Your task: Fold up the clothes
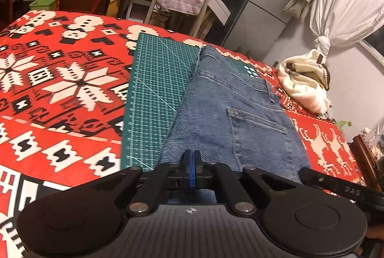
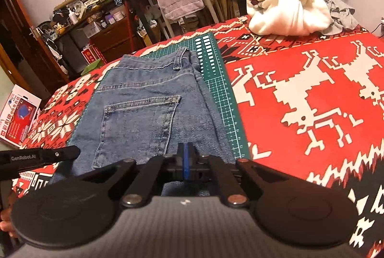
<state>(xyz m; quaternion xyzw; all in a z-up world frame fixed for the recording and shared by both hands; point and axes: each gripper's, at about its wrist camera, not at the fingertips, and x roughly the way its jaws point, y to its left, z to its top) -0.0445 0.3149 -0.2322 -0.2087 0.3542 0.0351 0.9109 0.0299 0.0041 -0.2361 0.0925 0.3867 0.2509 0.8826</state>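
Since only one back pocket shows face up, the blue jeans [image 2: 153,99] seem to lie halved lengthwise, one leg over the other. That would explain the narrow strip they make on the green cutting mat [image 1: 153,95]. Their long axis runs along the mat's long side. The waistband and a belt loop are at the far end, and the legs come toward the person and pass out of sight beneath both tools. The mat probably serves as a flat, squared bed for keeping the edges true.

The left gripper [image 1: 193,157] sits low over the near part of the denim with its blue pads pressed together and no gap between them. The right gripper [image 2: 185,150] is closed up the same way, just beside it and nearer the mat's ruled edge. I cannot tell whether either one has a layer of cloth nipped between the pads. Set side by side across the width, they look placed to carry the leg end evenly, or else to part from a fold already laid.

Under the mat is a red patterned cloth [image 1: 60,90]. A cream sweater [image 2: 288,11] sits crumpled at the far corner, well apart from the jeans, with a grey garment [image 2: 340,11] behind it.
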